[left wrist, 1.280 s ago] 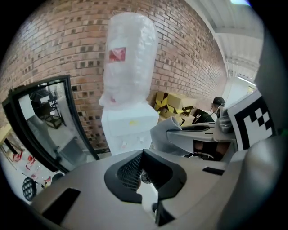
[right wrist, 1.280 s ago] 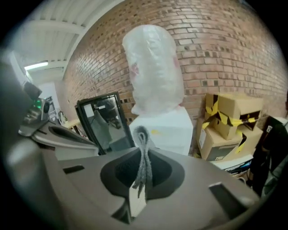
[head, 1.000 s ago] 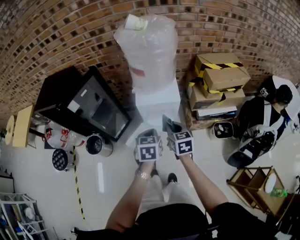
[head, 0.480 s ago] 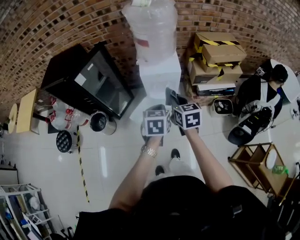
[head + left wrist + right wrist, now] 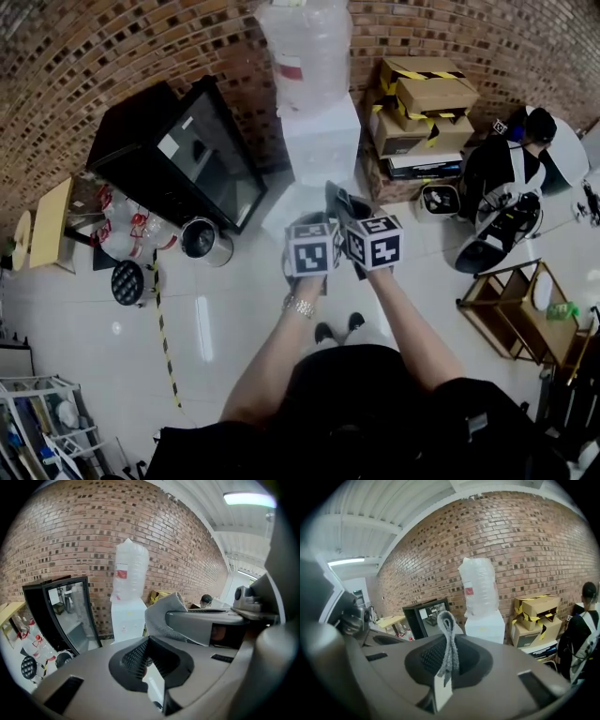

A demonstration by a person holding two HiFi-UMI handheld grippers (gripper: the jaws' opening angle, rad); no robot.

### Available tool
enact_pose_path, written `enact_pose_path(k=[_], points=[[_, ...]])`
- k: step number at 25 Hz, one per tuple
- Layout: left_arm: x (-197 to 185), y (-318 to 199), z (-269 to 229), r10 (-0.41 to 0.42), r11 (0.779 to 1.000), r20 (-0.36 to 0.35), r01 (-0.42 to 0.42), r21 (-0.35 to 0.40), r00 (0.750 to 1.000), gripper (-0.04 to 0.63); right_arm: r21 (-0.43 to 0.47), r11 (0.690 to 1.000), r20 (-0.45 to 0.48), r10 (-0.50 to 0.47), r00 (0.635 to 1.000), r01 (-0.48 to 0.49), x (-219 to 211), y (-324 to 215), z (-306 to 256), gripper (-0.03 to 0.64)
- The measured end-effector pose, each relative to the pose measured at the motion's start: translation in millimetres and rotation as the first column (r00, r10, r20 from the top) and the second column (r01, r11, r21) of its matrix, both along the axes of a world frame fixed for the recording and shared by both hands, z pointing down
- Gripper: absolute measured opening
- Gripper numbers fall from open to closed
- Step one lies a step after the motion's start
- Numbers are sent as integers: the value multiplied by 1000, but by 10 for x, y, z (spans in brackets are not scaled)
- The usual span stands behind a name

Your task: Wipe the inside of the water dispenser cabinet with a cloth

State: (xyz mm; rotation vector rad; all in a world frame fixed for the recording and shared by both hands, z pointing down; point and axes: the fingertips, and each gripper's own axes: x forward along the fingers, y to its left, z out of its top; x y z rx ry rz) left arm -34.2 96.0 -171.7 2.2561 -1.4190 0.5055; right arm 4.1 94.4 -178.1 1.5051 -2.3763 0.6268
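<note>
Right gripper view: right fingers [image 5: 424, 660] pinch the cloth [image 5: 450, 644]; left fingers [image 5: 133, 660] seemingly ajar

dispenser [image 5: 321, 141] front: open floor [image 5: 251, 281] | left: black cabinet [image 5: 141, 150] | right: boxes [image 5: 424, 94]

A white water dispenser [image 5: 322, 141] is stood upright against the brick wall [image 5: 112, 56] and topped by a large bottle [image 5: 307, 47] wrapped in clear plastic. Whether its cabinet door is open cannot be told. A grey textured cloth [image 5: 449, 641], folded into an upright loop with a white tag hung below, is pinched in the right gripper [image 5: 446, 665], well apart from the dispenser.
</note>
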Motion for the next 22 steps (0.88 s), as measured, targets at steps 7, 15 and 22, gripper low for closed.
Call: enact_pose_path(k=[7,15,22], points=[[-161,126,-94,-40,999,28,40,28,999,2,-10,1000,-67,-17,998,16,-6,92,19,25],[-210,162,-241,-57,997,31,55,54,998,2,-15,1000,-64,-9,998,8,54,101,-55,25],[-201,118,-288,-51,996,33,48,69,998,2,-56,998,-69,-31,997,27,-38,155,64,25]])
